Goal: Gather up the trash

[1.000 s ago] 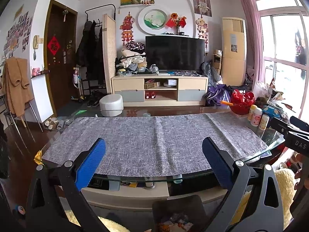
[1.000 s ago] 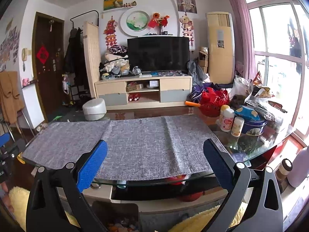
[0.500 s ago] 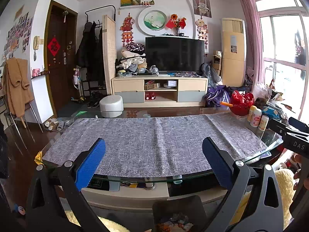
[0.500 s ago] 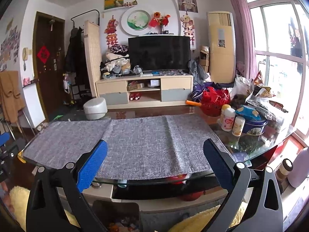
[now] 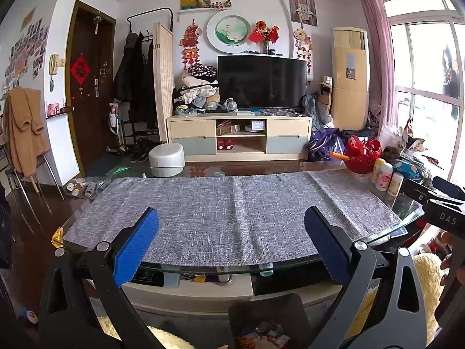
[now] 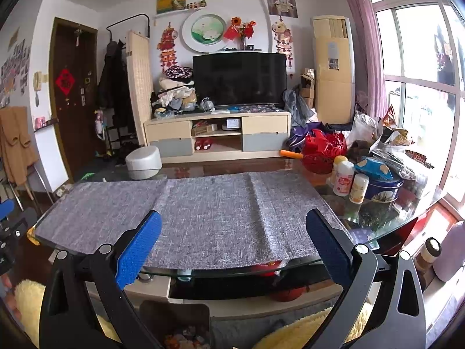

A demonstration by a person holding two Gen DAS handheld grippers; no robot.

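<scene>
Left wrist view: both tongs gape empty; trash bin (image 5: 267,320) contents blurred, cut off below.

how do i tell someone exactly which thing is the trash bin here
Start at the glass coffee table covered by the grey cloth runner. Look down at the floor just below its near edge: the trash bin is the dark open-topped container there, between the left tongs' arms. Unlike the fluffy yellow rug beside it, it holds colourful wrappers.

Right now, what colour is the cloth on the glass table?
Mottled grey cloth, clearest in the left wrist view.
</scene>
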